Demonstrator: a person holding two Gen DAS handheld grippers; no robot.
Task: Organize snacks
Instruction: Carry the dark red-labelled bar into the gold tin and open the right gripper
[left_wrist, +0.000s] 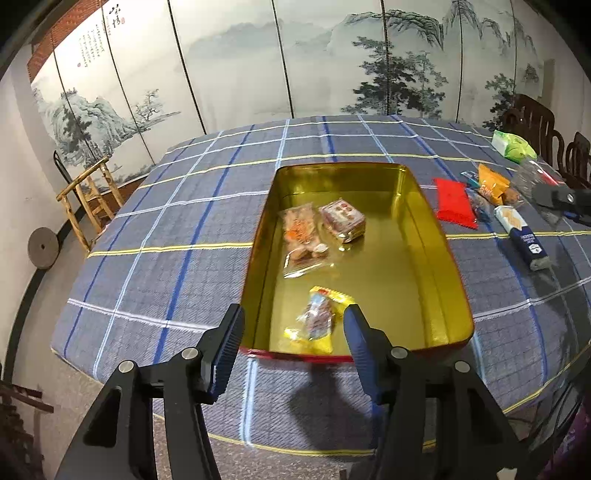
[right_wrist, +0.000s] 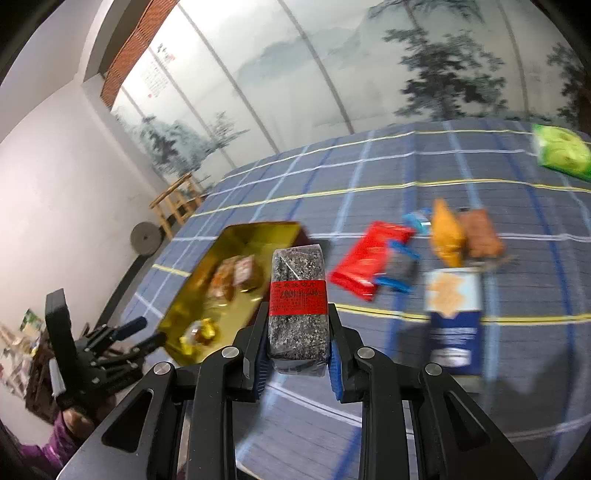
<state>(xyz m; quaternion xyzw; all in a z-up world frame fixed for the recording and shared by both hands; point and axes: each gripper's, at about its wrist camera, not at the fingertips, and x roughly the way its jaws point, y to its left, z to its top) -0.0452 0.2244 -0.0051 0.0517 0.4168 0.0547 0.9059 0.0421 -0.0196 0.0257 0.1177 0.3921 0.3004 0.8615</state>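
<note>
In the left view, our left gripper (left_wrist: 295, 325) is spread, holding nothing, over the near end of the gold tin (left_wrist: 454, 288). The yellow snack (left_wrist: 317, 317) lies in the tin below it. In the right view, our right gripper (right_wrist: 297, 332) pinches a speckled bar (right_wrist: 298, 295). We think it goes left into the tin next.

Speckled dark snack block (right_wrist: 298, 306) between right gripper (right_wrist: 298, 328) fingers (right_wrist: 258, 332), above checked tablecloth (right_wrist: 369, 177).
</note>
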